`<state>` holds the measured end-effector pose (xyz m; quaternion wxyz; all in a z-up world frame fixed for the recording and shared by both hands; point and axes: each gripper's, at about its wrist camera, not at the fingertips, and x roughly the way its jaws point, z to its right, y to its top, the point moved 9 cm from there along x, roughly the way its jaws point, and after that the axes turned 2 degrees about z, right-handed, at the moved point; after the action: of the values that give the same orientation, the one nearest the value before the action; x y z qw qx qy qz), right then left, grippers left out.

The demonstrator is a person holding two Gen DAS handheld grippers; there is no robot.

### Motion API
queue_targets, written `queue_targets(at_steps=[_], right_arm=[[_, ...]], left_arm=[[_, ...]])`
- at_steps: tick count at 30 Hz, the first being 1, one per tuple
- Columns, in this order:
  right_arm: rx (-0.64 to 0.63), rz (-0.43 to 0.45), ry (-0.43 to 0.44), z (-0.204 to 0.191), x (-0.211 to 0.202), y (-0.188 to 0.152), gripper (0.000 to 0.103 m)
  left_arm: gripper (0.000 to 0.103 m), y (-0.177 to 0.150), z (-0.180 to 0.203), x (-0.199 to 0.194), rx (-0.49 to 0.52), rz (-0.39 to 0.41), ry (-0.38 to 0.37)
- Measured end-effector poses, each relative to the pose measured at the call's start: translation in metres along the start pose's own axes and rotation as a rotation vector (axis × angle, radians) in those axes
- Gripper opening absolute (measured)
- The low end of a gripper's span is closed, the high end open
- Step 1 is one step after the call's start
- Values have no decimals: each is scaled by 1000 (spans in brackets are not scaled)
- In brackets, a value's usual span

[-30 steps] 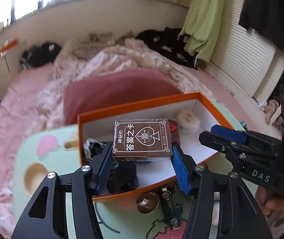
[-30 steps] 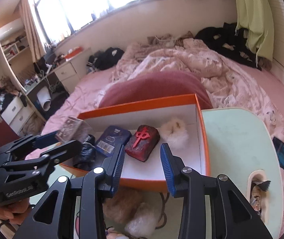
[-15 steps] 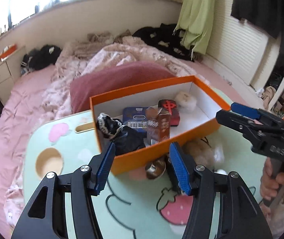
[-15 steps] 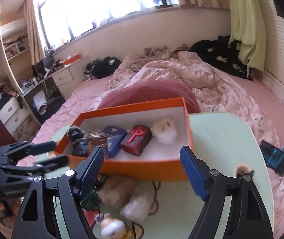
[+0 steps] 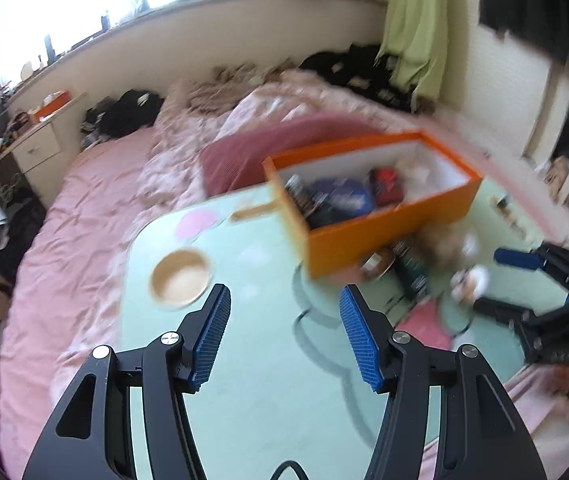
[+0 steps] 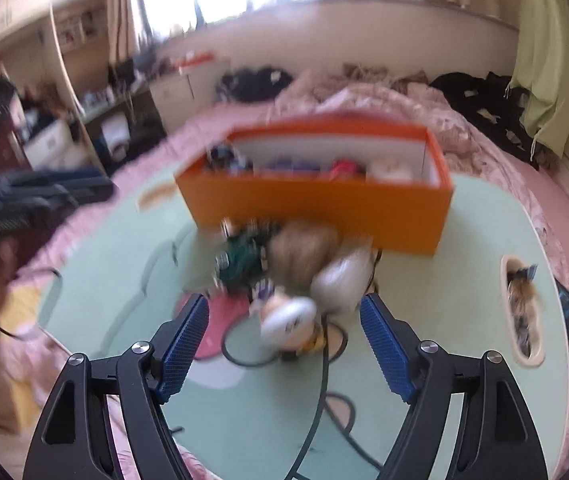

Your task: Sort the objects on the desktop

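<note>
Only right cam: figurine (image 6: 289, 322) by cable (image 6: 316, 392).

You have nothing legible here: both views are smeared by motion. The items in the orange box (image 5: 388, 236) at your one o'clock carry printing (a blue pack (image 5: 342, 196) and a red one (image 5: 386, 186) among them), but no letter, number or sign on them reads clearly.
</note>
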<state>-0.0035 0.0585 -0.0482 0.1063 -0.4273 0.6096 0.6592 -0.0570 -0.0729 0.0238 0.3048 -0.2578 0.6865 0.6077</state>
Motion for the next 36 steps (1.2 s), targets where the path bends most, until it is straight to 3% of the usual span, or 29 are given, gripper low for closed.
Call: queue_targets(at_steps=[1,2,3,6,8,9,13,14,16,18,19,22,25,27,30,34,36], right_arm=[[8,-20,3,0,7,-4,62],[27,-52,24,0,15,-9,38],[31,-43,27,2,15,-11,30],[54,-38,79,4,6,-15,30],[79,8,121,7,-10,-8,30],[96,37,132,11,-18,-1,30],[118,174,97,31,-44,54,30],[120,190,86,36,-43,69,30],[141,208,65,48,-38,95,30],[143,211,38,53,-25,114,30],[148,200,23,57,-14,121,30],[158,113,28,61,21,122,30],[166,72,-12,67,38,110,35],[173,75,-12,65,39,100,41],[182,120,-8,61,23,91,56],[140,174,-56,49,-10,78,63],[126,176,-66,42,-19,66,72]], left_arm=[[58,-8,-7,3,6,-38,30],[58,-18,-15,9,19,-99,74],[58,-29,-26,14,39,-159,142],[58,-48,-60,18,121,-214,370],[58,-56,-81,16,124,-234,421],[58,-55,-87,14,108,-224,400],[58,-32,-117,0,-102,-89,143],[58,-27,-127,0,-140,-69,128],[58,-18,-155,7,-171,-51,175],[58,-11,-189,23,-155,-70,291],[58,-10,-200,28,-165,-75,316],[58,1,-234,44,-272,-65,280],[58,19,-258,36,-427,28,254],[58,40,-240,13,-433,153,139],[58,57,-170,-26,-300,240,4],[59,52,-69,-46,-140,161,-106],[59,40,-12,-44,-60,125,-193]])
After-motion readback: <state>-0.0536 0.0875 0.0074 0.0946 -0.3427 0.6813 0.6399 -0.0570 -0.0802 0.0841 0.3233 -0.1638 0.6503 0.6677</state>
